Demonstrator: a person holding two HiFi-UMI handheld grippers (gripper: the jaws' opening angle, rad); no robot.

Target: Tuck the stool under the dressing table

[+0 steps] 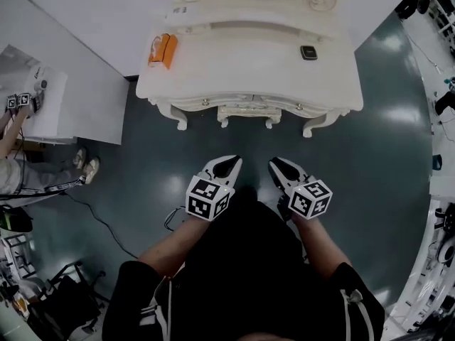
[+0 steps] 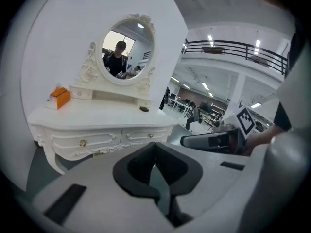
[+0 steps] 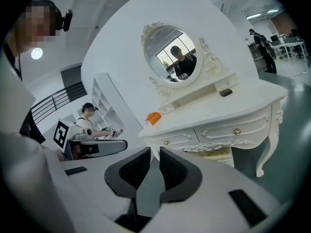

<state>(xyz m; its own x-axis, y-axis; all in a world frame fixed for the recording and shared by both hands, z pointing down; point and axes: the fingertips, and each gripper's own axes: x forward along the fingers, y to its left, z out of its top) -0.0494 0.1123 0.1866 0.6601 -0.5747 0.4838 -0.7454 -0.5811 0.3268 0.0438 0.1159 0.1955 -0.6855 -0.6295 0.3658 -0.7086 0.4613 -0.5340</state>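
The white carved dressing table (image 1: 249, 69) stands against the wall ahead of me, with an oval mirror (image 2: 127, 50) on top. A white stool (image 1: 246, 112) sits between the table's front legs; its pale cushion (image 3: 214, 151) shows under the drawers in the right gripper view. My left gripper (image 1: 233, 160) hangs in the air in front of the table, shut and empty, pads touching (image 2: 155, 147). My right gripper (image 1: 274, 163) hangs beside it with a narrow slit between its pads (image 3: 154, 152) and nothing in it. Neither touches the table or stool.
An orange box (image 1: 163, 50) and a small black object (image 1: 308, 52) lie on the tabletop. A person sits at a white desk (image 1: 50, 112) on the left; a cable (image 1: 99, 219) runs over the dark floor. Equipment lines the right edge (image 1: 441, 105).
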